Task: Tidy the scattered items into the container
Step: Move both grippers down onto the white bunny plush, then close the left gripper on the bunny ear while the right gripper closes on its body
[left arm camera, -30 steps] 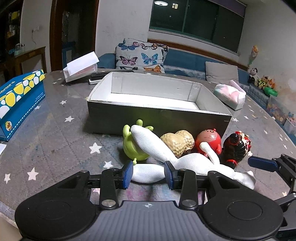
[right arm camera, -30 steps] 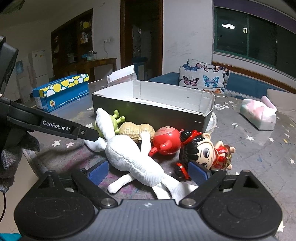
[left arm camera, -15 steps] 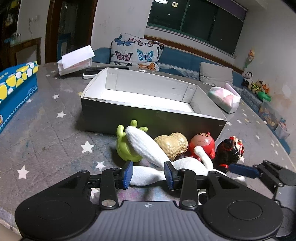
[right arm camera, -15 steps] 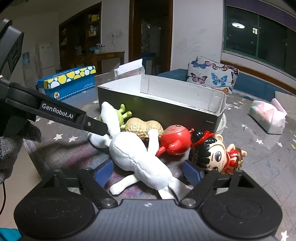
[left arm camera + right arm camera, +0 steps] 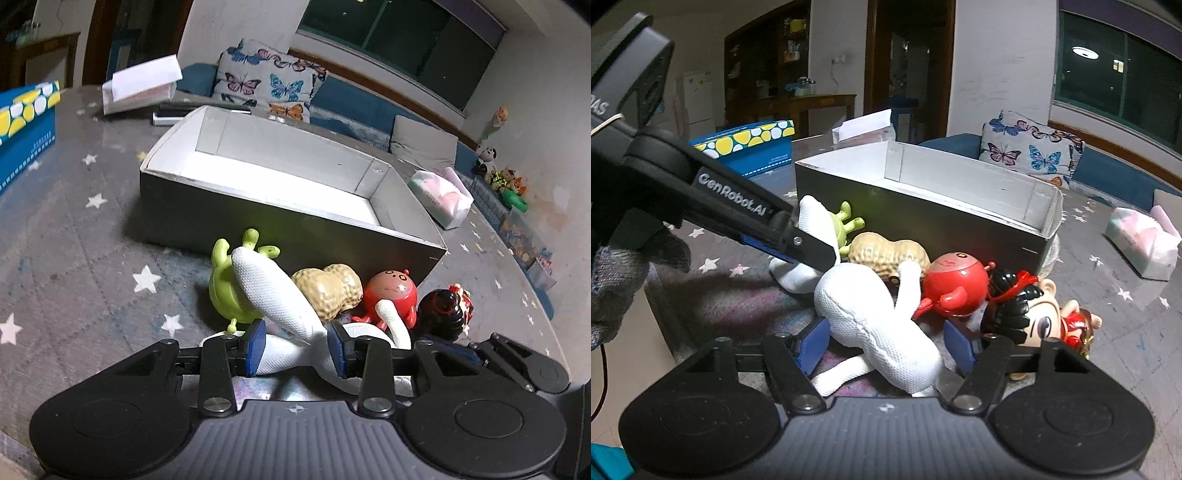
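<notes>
Left wrist: left claw [image 5: 295,345] grips white plush [image 5: 273,291]; long axis toward box [image 5: 288,218]; right claw [image 5: 886,343] closing around it.

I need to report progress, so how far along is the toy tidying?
Nothing is packed yet: the box looks empty. In hand: both tongs, left and right, straddle the white plush; the right's jaws have just been closing. Left: green figure, peanut, red toy, doll, all beside the box.

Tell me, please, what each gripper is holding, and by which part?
The left gripper pinches the white plush toy by a thin limb. The right gripper has just been closing around its body, pads not yet pressing.
</notes>
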### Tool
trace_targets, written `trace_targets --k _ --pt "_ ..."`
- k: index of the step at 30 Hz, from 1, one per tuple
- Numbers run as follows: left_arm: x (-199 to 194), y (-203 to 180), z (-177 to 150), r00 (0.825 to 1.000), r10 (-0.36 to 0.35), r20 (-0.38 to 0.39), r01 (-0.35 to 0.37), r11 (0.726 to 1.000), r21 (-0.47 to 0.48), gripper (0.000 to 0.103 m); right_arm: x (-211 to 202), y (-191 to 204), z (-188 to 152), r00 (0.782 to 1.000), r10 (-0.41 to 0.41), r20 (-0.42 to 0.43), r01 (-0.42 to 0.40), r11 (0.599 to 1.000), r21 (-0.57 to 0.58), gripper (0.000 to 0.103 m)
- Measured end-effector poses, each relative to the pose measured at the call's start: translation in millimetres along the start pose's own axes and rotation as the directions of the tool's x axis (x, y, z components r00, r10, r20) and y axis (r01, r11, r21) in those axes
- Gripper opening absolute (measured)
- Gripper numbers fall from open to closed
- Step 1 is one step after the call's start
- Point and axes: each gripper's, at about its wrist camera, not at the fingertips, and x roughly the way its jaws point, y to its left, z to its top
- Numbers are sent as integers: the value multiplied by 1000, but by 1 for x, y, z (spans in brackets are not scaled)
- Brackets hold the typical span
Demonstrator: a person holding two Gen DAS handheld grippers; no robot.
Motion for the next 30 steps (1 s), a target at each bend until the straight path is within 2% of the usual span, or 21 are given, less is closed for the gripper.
trace_targets --k 7,12,16,19,23,26,30 --pt "4 11 7 997 -59 -43 55 995 -85 39 4 3 0 1000 26 -10 -27 999 -34 60" --pt "9 18 10 989 -135 -63 122 976 -178 39 4 3 0 999 45 -11 -45 998 -50 54" --pt "14 20 10 988 -137 -66 120 969 -215 39 5 5 1 999 54 -11 -54 997 -63 49" --pt "14 24 10 986 -155 -64 135 960 -246 33 4 7 0 998 56 -8 -57 996 -74 45" --pt "14 26 9 987 -156 -50 139 959 -248 13 1 7 -1 998 59 -6 -60 995 -77 40" --pt "11 25 6 988 -153 -36 141 962 -233 7 0 7 -2 998 57 -3 -57 996 -75 36" --pt "5 22 4 988 -154 -21 146 965 -219 5 -9 9 -3 999 54 6 -53 995 -83 32"
